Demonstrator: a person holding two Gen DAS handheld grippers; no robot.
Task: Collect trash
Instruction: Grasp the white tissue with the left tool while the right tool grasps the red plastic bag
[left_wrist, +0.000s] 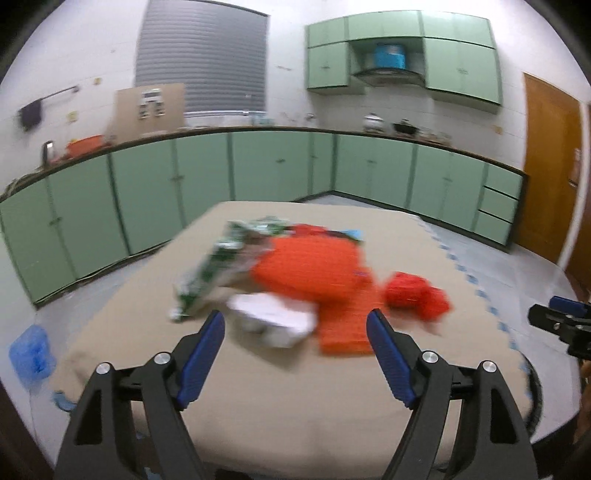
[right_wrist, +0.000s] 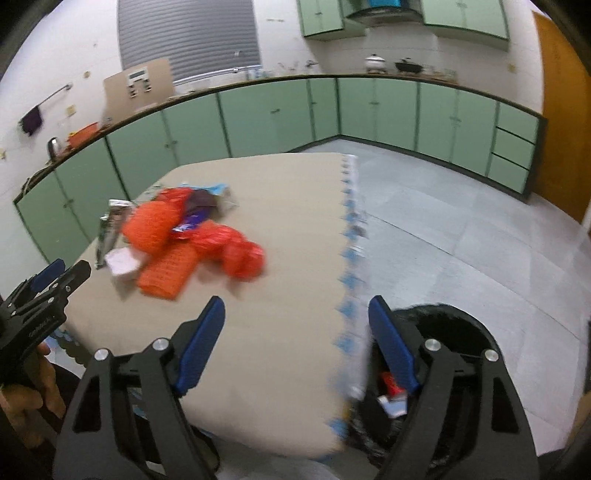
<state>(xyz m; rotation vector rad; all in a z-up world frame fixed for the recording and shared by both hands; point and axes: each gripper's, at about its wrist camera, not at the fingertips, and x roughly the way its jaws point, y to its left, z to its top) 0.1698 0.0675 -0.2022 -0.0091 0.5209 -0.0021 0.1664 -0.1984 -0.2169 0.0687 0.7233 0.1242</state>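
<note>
Both tongs, left tongs (left_wrist: 295, 325) and right tongs (right_wrist: 297, 314), spread and empty; a few scraps in black bin (right_wrist: 461, 325), wrapper pile (right_wrist: 177, 236) on counter (right_wrist: 280, 354) uncollected.

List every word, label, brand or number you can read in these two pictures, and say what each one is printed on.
None can be read.
Left gripper body: white lettering, too blurred.
Purple wrapper in the trash pile: white print, too blurred.
Cardboard sheet on the counter: white labels, too small.
</note>
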